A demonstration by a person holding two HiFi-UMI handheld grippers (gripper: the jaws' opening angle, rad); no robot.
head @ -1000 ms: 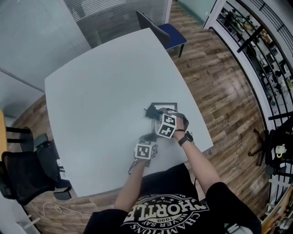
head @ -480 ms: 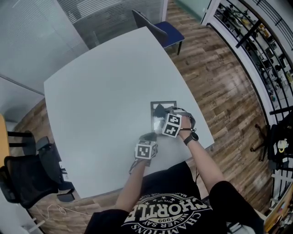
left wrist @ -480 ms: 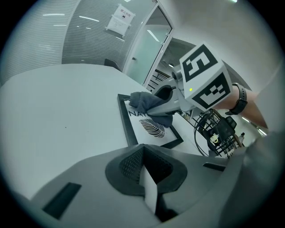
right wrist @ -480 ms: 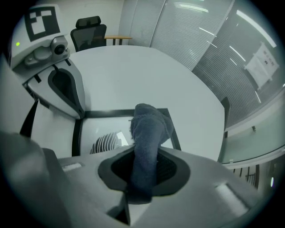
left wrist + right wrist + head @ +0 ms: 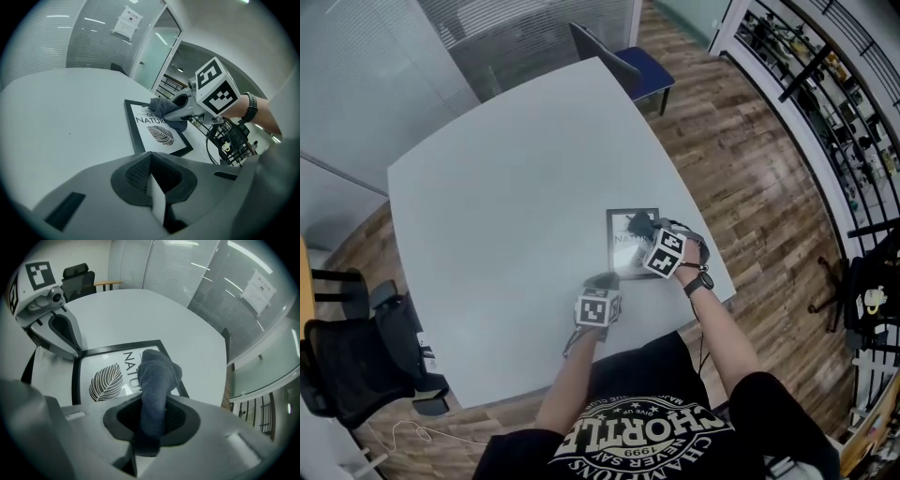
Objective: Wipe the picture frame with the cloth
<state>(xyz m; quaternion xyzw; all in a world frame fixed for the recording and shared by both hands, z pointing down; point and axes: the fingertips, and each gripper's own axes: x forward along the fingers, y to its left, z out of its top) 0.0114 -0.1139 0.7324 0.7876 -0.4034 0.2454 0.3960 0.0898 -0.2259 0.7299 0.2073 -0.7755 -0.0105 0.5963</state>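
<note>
Holds the grey two-jaw left gripper low and close in front of the torso, with the left forearm angled forward from a bent elbow. Presses its jaws together with nothing between them. Reaches the right arm further out and to the right, a black watch on the wrist. Points the grey two-jaw right gripper forward and leftward, jaws clamped on a dark blue-grey cloth.
</note>
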